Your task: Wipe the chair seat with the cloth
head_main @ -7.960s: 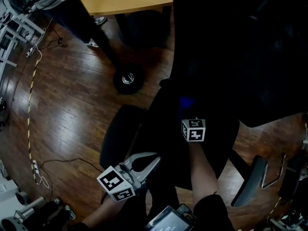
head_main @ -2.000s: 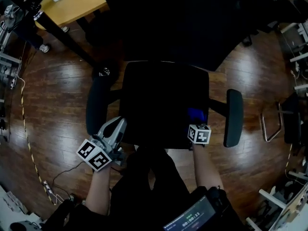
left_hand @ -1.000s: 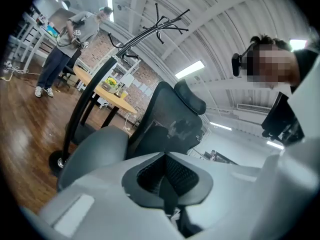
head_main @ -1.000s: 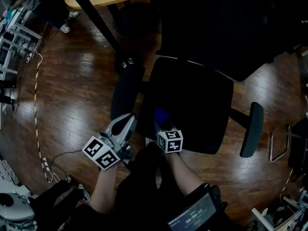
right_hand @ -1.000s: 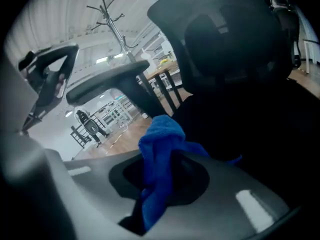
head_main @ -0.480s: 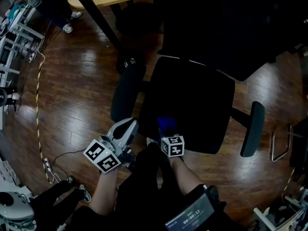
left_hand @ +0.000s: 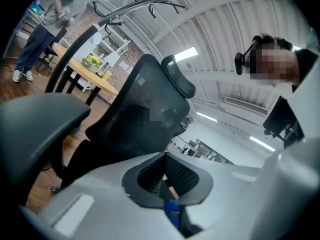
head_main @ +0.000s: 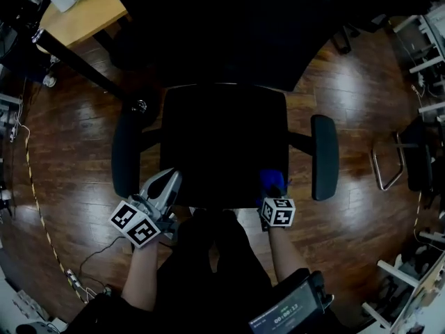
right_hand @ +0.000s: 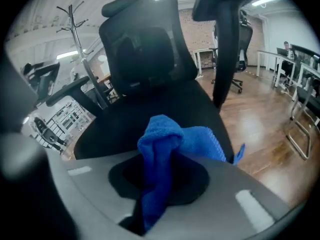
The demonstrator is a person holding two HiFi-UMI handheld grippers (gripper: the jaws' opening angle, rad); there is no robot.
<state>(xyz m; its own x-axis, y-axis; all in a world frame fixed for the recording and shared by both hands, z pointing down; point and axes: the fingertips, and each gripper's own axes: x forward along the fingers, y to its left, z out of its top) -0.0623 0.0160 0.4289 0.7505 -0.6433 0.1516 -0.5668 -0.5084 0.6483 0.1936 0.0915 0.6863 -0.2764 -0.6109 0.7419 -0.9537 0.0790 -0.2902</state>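
Head view: black chair seat (head_main: 222,145) fills the centre, with one armrest (head_main: 125,155) on its left side and another (head_main: 324,157) on its right, all over a wooden floor (head_main: 69,152). Right tongs (head_main: 273,195) sit at the seat's front right corner, the blue cloth (head_main: 271,181) bunched at their tips against the seat edge. Left tongs (head_main: 167,181) hang off the seat, just beside its front left corner and below the left armrest, touching neither as far as can be seen. A desk (head_main: 83,16) corner shows at upper left. Left gripper view: left tongs (left_hand: 167,174) are clenched, tips met with only the moulded hollow between them, and no object is pinched; a small blue patch shows through the hollow – too small to identify. Beyond them are the chair's mesh backrest (left_hand: 145,109) and its headrest (left_hand: 177,79), with the left armrest large in the left foreground. A person (left_hand: 45,24) stands far off by the desk. Right gripper view: right tongs (right_hand: 160,184) are clamped on the cloth (right_hand: 167,144) – a fold runs down between the jaws and the rest fans out forward over the seat (right_hand: 150,114) near its right edge. The backrest (right_hand: 145,39) rises behind.
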